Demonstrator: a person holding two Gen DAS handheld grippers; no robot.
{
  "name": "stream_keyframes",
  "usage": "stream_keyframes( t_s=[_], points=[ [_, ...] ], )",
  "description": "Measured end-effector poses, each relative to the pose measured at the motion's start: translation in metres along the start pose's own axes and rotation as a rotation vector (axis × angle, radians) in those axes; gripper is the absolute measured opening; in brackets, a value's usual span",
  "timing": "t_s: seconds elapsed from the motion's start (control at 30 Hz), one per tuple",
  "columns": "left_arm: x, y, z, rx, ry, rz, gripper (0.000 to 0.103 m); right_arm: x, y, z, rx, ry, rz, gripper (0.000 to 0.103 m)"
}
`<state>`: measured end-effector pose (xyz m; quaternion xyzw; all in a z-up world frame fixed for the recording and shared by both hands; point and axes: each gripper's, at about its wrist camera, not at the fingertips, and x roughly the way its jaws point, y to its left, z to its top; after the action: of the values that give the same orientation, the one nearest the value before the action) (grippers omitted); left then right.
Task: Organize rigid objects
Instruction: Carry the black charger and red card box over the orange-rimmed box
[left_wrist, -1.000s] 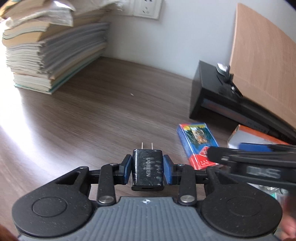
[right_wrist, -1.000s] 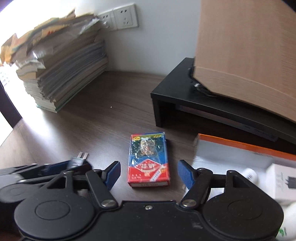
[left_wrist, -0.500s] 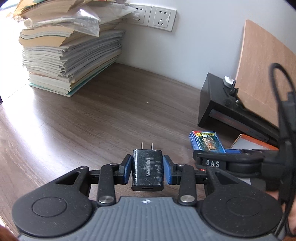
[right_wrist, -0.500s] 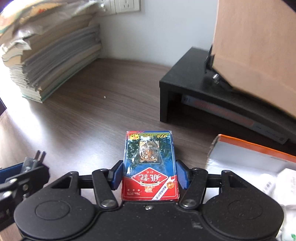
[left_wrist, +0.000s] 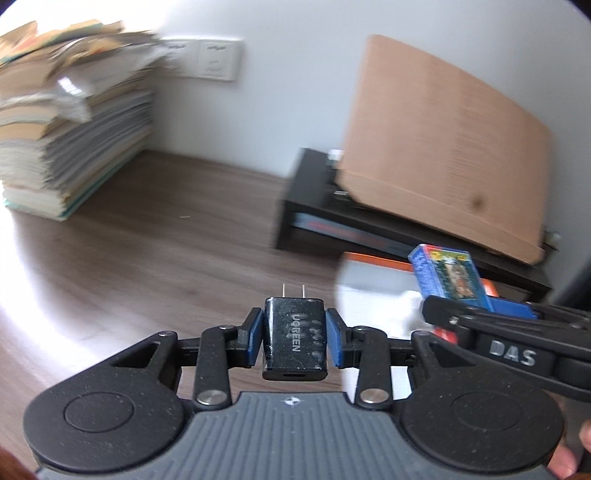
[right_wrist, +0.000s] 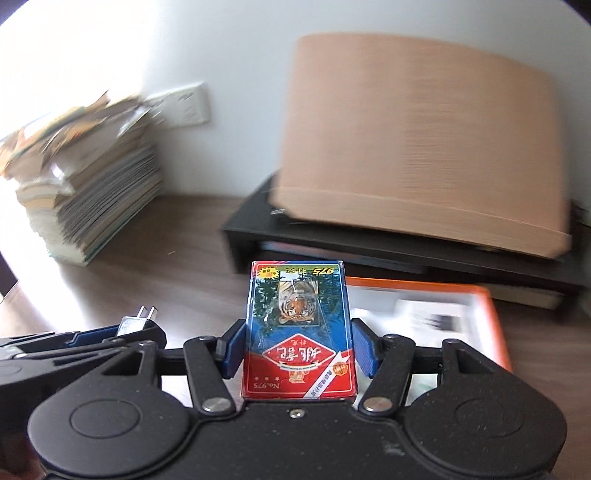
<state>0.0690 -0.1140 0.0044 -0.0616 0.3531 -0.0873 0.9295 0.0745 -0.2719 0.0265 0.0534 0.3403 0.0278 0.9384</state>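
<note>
Daylight is flooding in from the left in both views, blowing out the wooden table (left_wrist: 33, 266) and the paper stack (right_wrist: 85, 206) to white glare. Motion blur is smearing the background, especially the cardboard sheet (right_wrist: 421, 140) and wall sockets (left_wrist: 210, 59), while the near gripper parts are staying sharp. Fisheye distortion is bending the edges, with dark vignetting at the corners.

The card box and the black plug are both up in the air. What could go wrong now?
1. The playing-card box is pinched only near its bottom end by the right gripper, so it could tilt or slip out.
2. The two grippers are close together; the left gripper holding the UGREEN charger might bump the other.
3. The orange-rimmed box already holds things, so a dropped item could land crookedly.
</note>
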Motion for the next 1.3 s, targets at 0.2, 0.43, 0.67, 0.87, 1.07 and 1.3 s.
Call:
stream_keyframes(
  t_s=[0.2,0.43,0.67,0.87,1.07,1.3],
  points=[
    [-0.003,-0.048,-0.008,0.041,-0.007,-0.077,0.037,-0.044,-0.055,-0.019,0.058,-0.034,-0.101,0.071],
    [-0.004,-0.084,-0.017,0.098,0.000,-0.108,0.037,-0.069,-0.086,-0.036,0.098,-0.060,-0.118,0.071],
    [-0.009,-0.102,-0.017,0.120,-0.020,-0.099,0.037,-0.074,-0.094,-0.037,0.097,-0.070,-0.085,0.071],
    [-0.011,-0.105,-0.015,0.125,-0.024,-0.081,0.037,-0.073,-0.089,-0.034,0.078,-0.074,-0.057,0.071],
    [-0.012,-0.103,-0.014,0.119,-0.032,-0.060,0.037,-0.071,-0.085,-0.032,0.069,-0.072,-0.047,0.071],
    [-0.013,-0.101,-0.014,0.118,-0.036,-0.057,0.037,-0.069,-0.083,-0.031,0.067,-0.070,-0.043,0.071]
  ],
)
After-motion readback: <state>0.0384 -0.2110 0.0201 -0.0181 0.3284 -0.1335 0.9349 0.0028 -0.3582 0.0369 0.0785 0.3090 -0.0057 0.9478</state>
